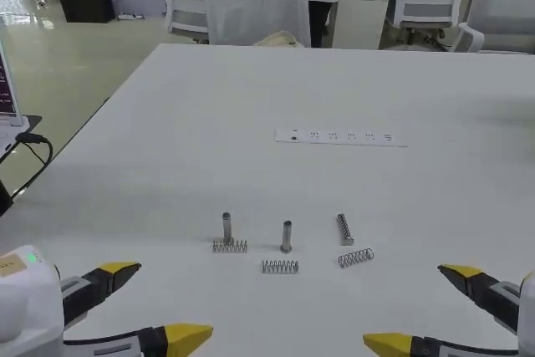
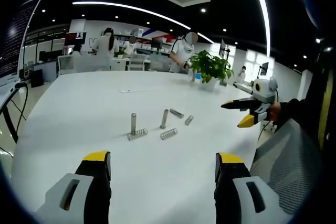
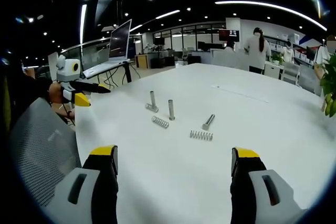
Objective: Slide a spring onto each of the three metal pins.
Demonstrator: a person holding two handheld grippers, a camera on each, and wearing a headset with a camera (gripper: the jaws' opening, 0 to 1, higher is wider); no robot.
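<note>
Both tools are released and empty. The left gripper [image 1: 159, 303] and right gripper [image 1: 415, 307] hover with jaws spread over the near edge of the matte white workbench [image 1: 251, 106].

The left pin [image 1: 226, 227] and middle pin [image 1: 287, 236] stand upright; the right pin [image 1: 344, 229] appears tipped over. All are smooth steel cylinders.

The left spring [image 1: 229, 246], middle spring [image 1: 280, 267] and right spring [image 1: 355, 257] are thin wire coils lying beside them.

Pinch a spring lightly near one end, align its bore with the pin, then slide it on.

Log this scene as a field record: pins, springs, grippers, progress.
Pins, by head view: left pin and middle pin upright; right pin lying on its side.
Springs: left spring, middle spring and right spring flat on the table, none on a pin.
Grippers: left gripper and right gripper open, holding nothing.
Progress: no spring fitted yet.
</note>
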